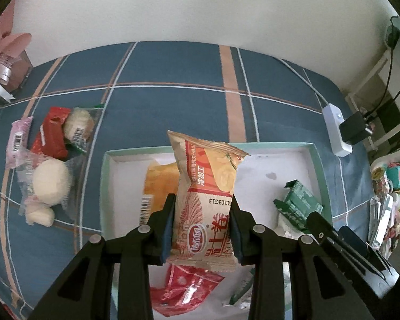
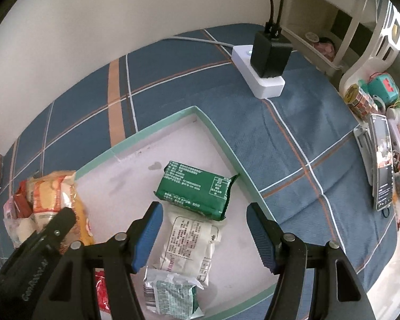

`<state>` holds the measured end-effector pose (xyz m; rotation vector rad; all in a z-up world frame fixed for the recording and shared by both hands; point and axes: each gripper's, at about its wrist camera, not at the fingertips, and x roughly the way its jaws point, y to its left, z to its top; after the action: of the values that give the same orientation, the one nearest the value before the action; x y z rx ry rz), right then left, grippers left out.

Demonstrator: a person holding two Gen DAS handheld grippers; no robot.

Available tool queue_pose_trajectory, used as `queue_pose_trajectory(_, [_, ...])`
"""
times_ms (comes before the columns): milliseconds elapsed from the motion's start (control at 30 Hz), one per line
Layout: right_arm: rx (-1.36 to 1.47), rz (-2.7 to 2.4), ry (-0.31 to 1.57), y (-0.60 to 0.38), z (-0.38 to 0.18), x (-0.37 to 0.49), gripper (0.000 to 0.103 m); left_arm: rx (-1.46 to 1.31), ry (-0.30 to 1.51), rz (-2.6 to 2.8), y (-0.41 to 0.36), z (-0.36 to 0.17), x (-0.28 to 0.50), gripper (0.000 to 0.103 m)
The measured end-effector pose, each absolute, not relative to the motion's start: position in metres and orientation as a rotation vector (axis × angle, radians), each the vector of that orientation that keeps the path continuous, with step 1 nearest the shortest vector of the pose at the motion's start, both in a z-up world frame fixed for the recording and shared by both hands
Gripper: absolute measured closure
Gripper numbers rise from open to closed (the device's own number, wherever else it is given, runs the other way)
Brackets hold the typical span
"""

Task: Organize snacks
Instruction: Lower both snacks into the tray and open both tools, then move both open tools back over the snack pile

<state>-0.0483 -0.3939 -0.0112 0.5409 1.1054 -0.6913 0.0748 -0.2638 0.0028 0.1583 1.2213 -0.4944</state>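
My left gripper [image 1: 201, 213] is shut on a beige-and-red snack packet [image 1: 205, 194] and holds it upright above a shallow white box with a green rim [image 1: 105, 160]. An orange packet [image 1: 160, 184], a red packet [image 1: 184, 290] and a green packet [image 1: 298, 205] lie in the box. My right gripper [image 2: 204, 229] is open and empty above the box [image 2: 221, 138], over a green packet [image 2: 197, 186], a white packet [image 2: 192, 242] and a green-white packet [image 2: 170, 296]. The held packet [image 2: 48, 192] and the left gripper [image 2: 40, 240] show at its left.
Loose snacks [image 1: 50, 160] lie on the blue plaid cloth [image 1: 173, 80] left of the box. A white power strip with a black charger [image 2: 264, 64] sits at the back right. A phone [image 2: 382, 162] and small clutter lie at the right edge. A wall stands behind.
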Motion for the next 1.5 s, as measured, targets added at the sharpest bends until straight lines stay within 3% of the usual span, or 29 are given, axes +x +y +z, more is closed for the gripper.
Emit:
queue_pose_trajectory(133, [0.546,-0.689,1.101,-0.395,-0.01,-0.049,0.035,0.16,1.216,-0.516,-0.27,0.004,0.073,0.065])
queue_pose_trajectory(267, [0.546,-0.685,1.103,-0.394,-0.011,-0.049,0.034,0.152,1.209,-0.515,-0.27,0.008,0.073,0.049])
queue_pose_trajectory(467, [0.558,-0.668,1.094,-0.392,-0.009,-0.049,0.034,0.123,1.198,-0.5,-0.258,0.019,0.075,0.048])
queue_pose_trajectory(567, [0.578,-0.631,1.094,-0.39,-0.011,-0.045,0.034,0.113,1.194,-0.463,-0.249,0.024,0.074,0.036])
queue_pose_trajectory(633, [0.567,-0.614,1.099,-0.387,-0.011,-0.041,0.033,0.096,1.188,-0.443,-0.241,0.027,0.073,0.034])
queue_pose_trajectory(800, [0.529,-0.588,1.081,-0.38,-0.009,-0.037,0.019,0.067,1.149,-0.364,-0.218,0.032,0.075,0.019])
queue_pose_trajectory(900, [0.512,-0.583,1.073,-0.378,-0.008,-0.035,0.0,0.08,1.133,-0.302,-0.206,0.029,0.078,0.01])
queue_pose_trajectory(1033, [0.501,-0.577,1.056,-0.376,-0.005,-0.034,0.0,0.043,1.152,-0.26,-0.189,0.019,0.085,0.007])
queue_pose_trajectory(1100, [0.501,-0.576,1.054,-0.375,-0.004,-0.033,0.0,0.039,1.154,-0.248,-0.185,0.017,0.086,0.0])
queue_pose_trajectory(1500, [0.533,-0.545,1.089,-0.36,0.0,-0.027,0.0,-0.01,1.127,-0.188,-0.151,0.026,0.087,0.0])
